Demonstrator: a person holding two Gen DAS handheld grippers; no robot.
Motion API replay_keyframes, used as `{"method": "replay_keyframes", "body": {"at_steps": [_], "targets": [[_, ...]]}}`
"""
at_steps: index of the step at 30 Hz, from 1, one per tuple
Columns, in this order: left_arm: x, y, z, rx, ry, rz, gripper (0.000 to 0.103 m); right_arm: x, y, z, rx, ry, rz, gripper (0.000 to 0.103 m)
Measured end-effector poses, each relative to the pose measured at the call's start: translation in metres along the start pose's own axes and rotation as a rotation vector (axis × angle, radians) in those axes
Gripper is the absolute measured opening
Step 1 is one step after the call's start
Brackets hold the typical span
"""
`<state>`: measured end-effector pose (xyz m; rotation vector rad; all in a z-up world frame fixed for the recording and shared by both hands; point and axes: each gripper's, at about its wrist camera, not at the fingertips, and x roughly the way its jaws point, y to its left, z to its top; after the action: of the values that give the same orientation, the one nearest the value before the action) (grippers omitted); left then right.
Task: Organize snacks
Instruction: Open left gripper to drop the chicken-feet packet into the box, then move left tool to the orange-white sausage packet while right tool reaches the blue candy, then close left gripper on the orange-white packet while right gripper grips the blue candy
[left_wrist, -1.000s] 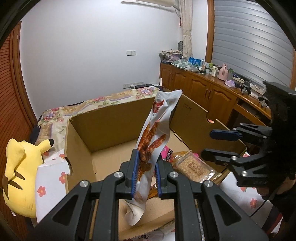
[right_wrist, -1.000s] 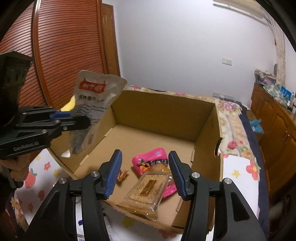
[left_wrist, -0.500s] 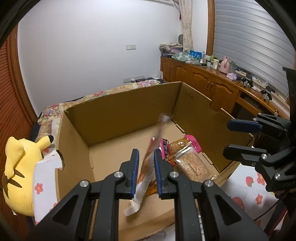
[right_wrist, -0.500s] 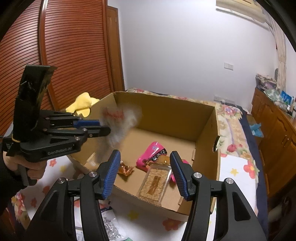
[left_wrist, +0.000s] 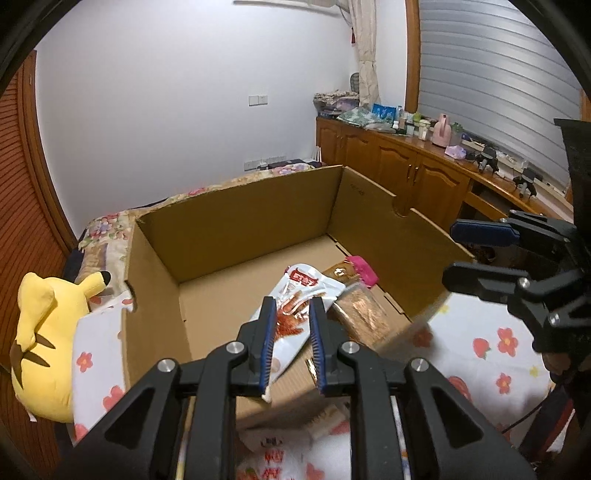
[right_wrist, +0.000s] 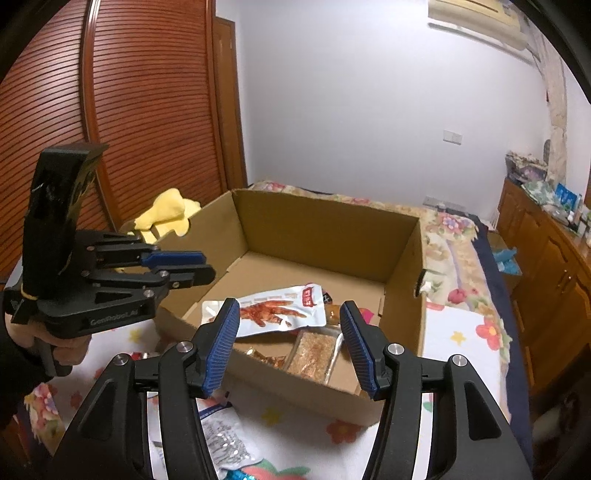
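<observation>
While left gripper hides pouch, right view shows it flat in box

Brown cardboard box, white-and-red snack pouch, yellow plush.

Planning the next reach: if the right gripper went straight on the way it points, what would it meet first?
Probably the clear cracker pack at the near wall of the cardboard box, which sits between the open fingers of the right gripper. The white chicken-feet pouch lies just left; depth is unclear.
</observation>
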<state>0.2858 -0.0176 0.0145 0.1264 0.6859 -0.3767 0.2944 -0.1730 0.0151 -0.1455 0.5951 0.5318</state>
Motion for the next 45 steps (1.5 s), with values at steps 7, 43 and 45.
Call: {"method": "replay_keyframes", "body": {"at_steps": [7,43,45], "targets": [[-0.041,-0.016,-0.028,0.008,-0.032,-0.022,0.033,-0.029,0.011,-0.025,0.019,0.002,-0.006,0.058],[-0.053,-0.043,-0.181,-0.05,0.079,-0.057,0.068,0.01,0.032,-0.152,0.099,0.268,0.027,0.026],[-0.056,-0.043,-0.186,-0.071,0.078,-0.056,0.068,0.01,0.031,-0.154,0.086,0.264,0.02,0.023]]}}
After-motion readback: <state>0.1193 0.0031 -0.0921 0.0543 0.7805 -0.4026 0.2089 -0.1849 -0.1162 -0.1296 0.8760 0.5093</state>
